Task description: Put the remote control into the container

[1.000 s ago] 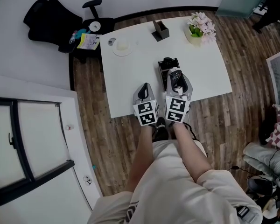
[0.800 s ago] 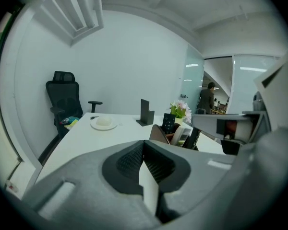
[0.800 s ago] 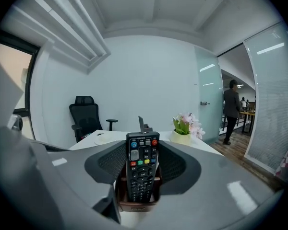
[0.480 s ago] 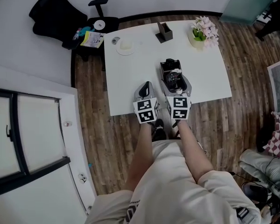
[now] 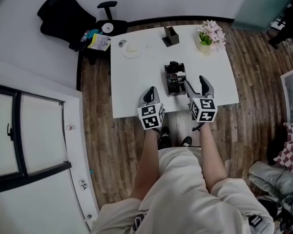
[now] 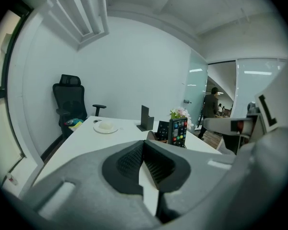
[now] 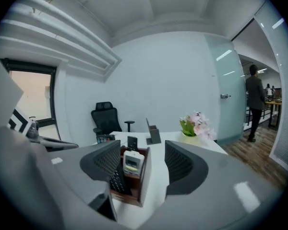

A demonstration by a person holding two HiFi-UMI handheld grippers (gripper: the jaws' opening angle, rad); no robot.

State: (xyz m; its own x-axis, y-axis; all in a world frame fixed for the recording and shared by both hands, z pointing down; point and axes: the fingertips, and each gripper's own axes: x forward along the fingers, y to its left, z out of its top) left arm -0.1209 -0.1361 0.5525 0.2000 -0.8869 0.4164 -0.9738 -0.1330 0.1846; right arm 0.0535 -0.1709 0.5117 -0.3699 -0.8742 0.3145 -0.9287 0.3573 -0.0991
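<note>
**White worktop, remote in its box**

Standing on end in the brown wooden container (image 5: 166,80) at centre frame, the black remote control (image 6: 178,132) with coloured buttons shares the box with other handsets, a white remote (image 7: 133,161) among them. The right gripper (image 5: 197,87) hangs just right of the box and apart from it, its jaws wide but closing on nothing. The left gripper (image 5: 149,92), lower left of the box, has its jaws pressed together and empty.

The remote looks like a light, stiff plastic bar with smooth sides that may slip. It is probably best pinched across its narrow edges at the end that stands clear of the box.

The worktop (image 5: 136,82) is bare white, carrying a plate (image 5: 131,48), a dark desk stand (image 5: 170,34) and potted flowers (image 5: 210,33) along its top edge. An office chair (image 5: 63,16) sits at upper left on the wood-plank floor (image 5: 97,130). Beyond a glass door, a person (image 7: 254,102) stands.
</note>
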